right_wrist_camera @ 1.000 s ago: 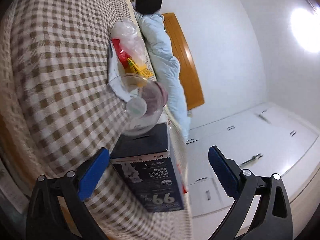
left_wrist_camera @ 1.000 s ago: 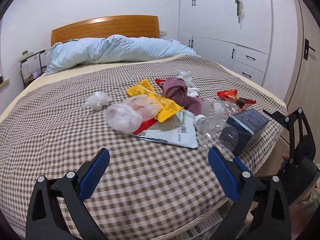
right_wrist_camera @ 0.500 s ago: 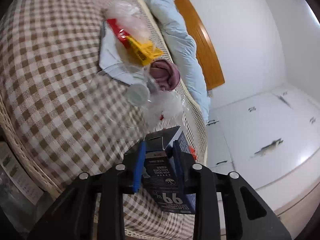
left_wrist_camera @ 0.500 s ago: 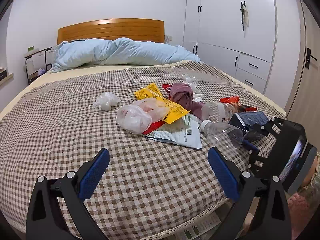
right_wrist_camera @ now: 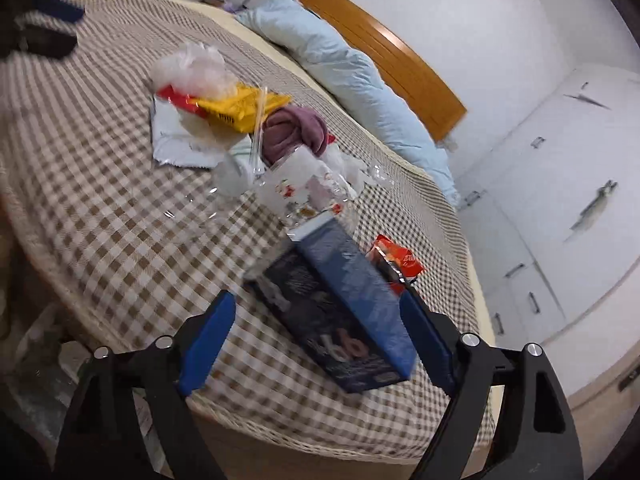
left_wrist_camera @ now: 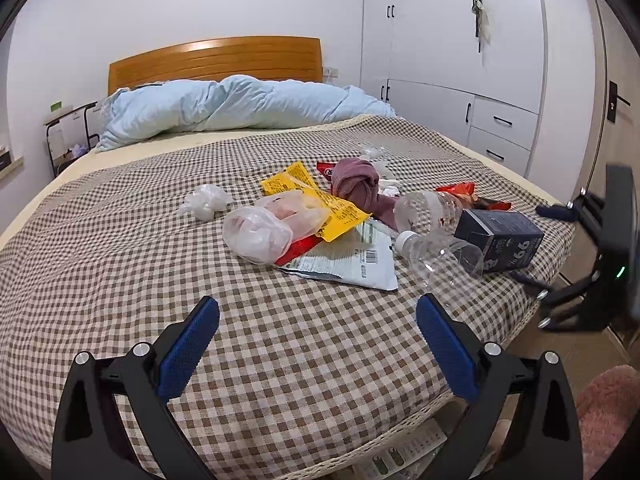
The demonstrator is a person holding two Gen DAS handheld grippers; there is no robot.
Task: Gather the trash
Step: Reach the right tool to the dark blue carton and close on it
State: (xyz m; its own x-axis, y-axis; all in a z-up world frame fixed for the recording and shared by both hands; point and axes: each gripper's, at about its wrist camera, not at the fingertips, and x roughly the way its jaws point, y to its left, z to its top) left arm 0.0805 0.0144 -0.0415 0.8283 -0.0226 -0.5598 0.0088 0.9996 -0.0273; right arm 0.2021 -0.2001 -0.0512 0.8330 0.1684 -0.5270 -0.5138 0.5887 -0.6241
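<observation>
Both tools looked alike: the left gripper (left_wrist_camera: pixel 318 340) and right gripper (right_wrist_camera: pixel 318 336) each had black angular arms at the bottom of the frame, studded with round silver screws and tipped with ribbed blue pads (left_wrist_camera: pixel 188 346). At the right edge of the left view, the right one's black body carried a small green light.

Light: the room was evenly and softly lit, with weak shadows under the litter on the bed (left_wrist_camera: pixel 120 264).
Glare: a bright streak lay along the headboard (left_wrist_camera: pixel 216 54) at 12 o'clock.
Sharpness: the left wrist view was crisp; the right wrist view was smeared by motion, worst on the dark box (right_wrist_camera: pixel 340 304).
Distortion: fisheye bending curved the wardrobe (left_wrist_camera: pixel 452 40) at 2 o'clock; the corners were black.
</observation>
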